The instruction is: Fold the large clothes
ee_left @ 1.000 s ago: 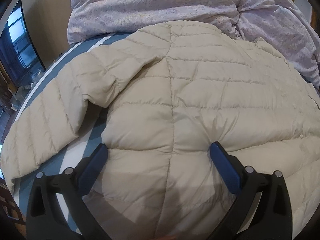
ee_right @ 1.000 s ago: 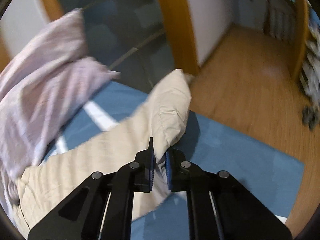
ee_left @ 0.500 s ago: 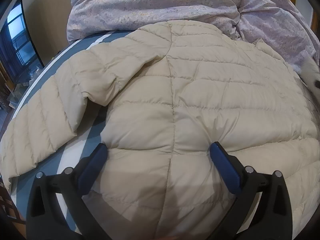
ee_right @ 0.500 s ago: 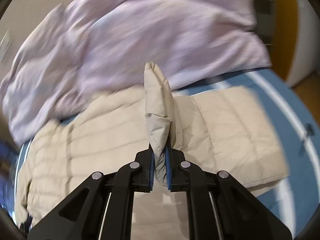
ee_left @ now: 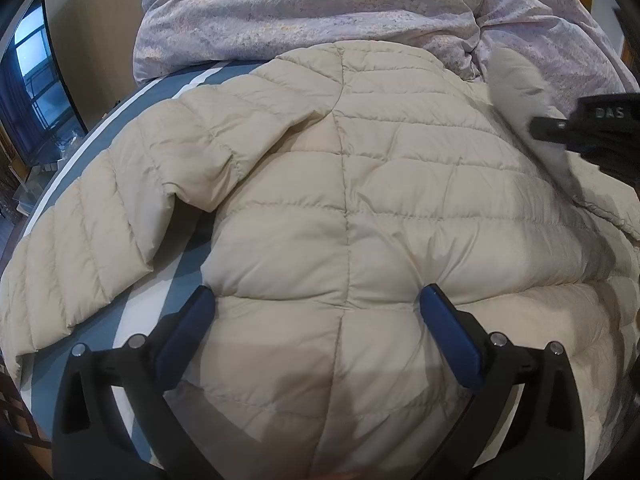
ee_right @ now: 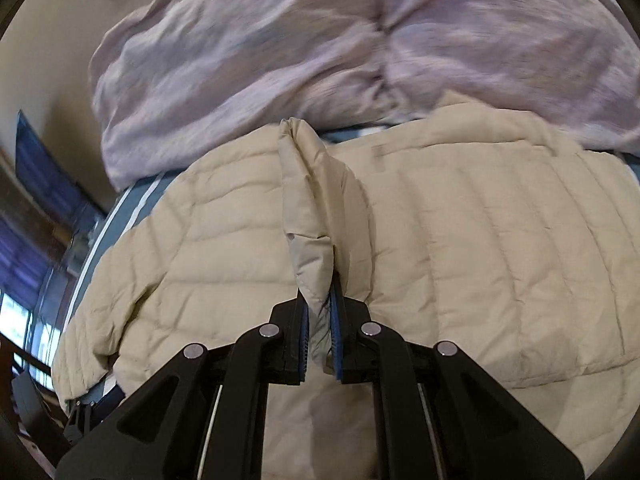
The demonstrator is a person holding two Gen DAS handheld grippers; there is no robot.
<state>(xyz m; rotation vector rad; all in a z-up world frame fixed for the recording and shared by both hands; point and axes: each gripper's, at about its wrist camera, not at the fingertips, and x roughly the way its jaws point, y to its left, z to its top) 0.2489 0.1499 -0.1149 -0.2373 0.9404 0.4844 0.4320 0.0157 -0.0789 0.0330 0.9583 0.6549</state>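
- Lying back-up across the blue bed sheet with white stripes [ee_left: 188,240] is a cream quilted puffer jacket [ee_left: 344,184], its near sleeve [ee_left: 100,256] stretched out toward the sheet's edge.
- Behind the jacket's collar a crumpled lilac duvet [ee_left: 320,8] is heaped up.
- The left gripper [ee_left: 316,300] hovers low over the jacket's lower back, jaws spread wide, nothing between the blue pads.
- The right gripper [ee_right: 318,312] is clamped tight on the cuff of the other sleeve [ee_right: 310,216], which stands up from the pads above the jacket's back.
- From the left camera, that sleeve end looks blurred beside the black gripper body.
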